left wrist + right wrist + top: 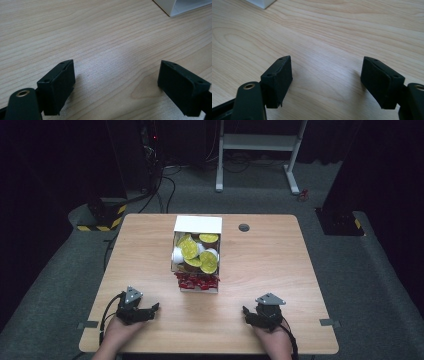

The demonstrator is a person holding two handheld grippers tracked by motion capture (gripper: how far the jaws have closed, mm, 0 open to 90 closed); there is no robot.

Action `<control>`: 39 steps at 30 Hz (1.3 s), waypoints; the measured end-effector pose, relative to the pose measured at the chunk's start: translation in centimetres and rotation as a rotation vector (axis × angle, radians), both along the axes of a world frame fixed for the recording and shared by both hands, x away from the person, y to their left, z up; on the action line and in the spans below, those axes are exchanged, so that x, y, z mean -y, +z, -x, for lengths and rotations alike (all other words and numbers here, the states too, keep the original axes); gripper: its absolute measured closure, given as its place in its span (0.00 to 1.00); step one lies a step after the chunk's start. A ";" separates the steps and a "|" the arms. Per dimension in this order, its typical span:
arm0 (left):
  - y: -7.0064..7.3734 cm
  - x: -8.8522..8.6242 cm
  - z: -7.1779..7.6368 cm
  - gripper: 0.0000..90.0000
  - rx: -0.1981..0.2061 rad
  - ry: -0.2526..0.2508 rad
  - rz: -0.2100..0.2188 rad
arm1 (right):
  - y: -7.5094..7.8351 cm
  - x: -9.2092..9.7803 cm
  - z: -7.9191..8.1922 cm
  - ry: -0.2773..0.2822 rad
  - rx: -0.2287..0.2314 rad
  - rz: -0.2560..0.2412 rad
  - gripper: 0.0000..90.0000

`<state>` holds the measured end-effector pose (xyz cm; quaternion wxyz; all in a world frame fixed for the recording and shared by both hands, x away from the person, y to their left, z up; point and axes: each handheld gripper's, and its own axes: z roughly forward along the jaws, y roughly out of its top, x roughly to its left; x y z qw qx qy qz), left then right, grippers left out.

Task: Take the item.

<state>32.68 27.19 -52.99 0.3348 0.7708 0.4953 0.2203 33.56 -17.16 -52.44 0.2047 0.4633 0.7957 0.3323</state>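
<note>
A white box (197, 225) stands in the middle of the wooden table (270, 265), holding several round pods with yellow and gold lids (196, 252) and red packets (196, 281) at its near end. My left gripper (150, 311) rests on the table near the front left, open, nothing between its jaws. At the front right my right gripper (246, 312) also rests open and empty. The left gripper view has my left gripper (117, 83) over bare wood with a box corner (180, 6) at top right. My right gripper (327, 80) faces bare wood, a box corner (262, 3) at top left.
A round grommet (244, 227) sits in the table's far right part. Beyond the table are a white desk frame (257, 150), cables on the grey floor and a black base with yellow-black stripes (102, 217). Bare wood lies on both sides of the box.
</note>
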 end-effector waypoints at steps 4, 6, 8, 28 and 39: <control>0.0 0.0 0.0 0.16 -0.002 0.003 0.005 | 0.0 -0.7 -0.1 0.020 -0.007 -0.003 0.26; 0.0 0.0 0.0 0.16 -0.002 0.003 0.005 | 0.1 -0.7 -0.2 0.018 -0.012 -0.002 0.26; 0.0 0.0 0.0 0.17 -0.002 0.002 0.006 | 0.2 -1.0 -0.3 0.027 -0.024 0.006 0.28; 0.0 0.0 0.1 0.17 -0.001 -0.009 0.004 | 3.2 -3.5 -1.0 0.088 0.068 -0.027 0.31; 0.0 -0.1 0.0 0.17 0.004 -0.020 -0.008 | 5.0 -4.3 -1.0 0.095 0.123 -0.052 0.31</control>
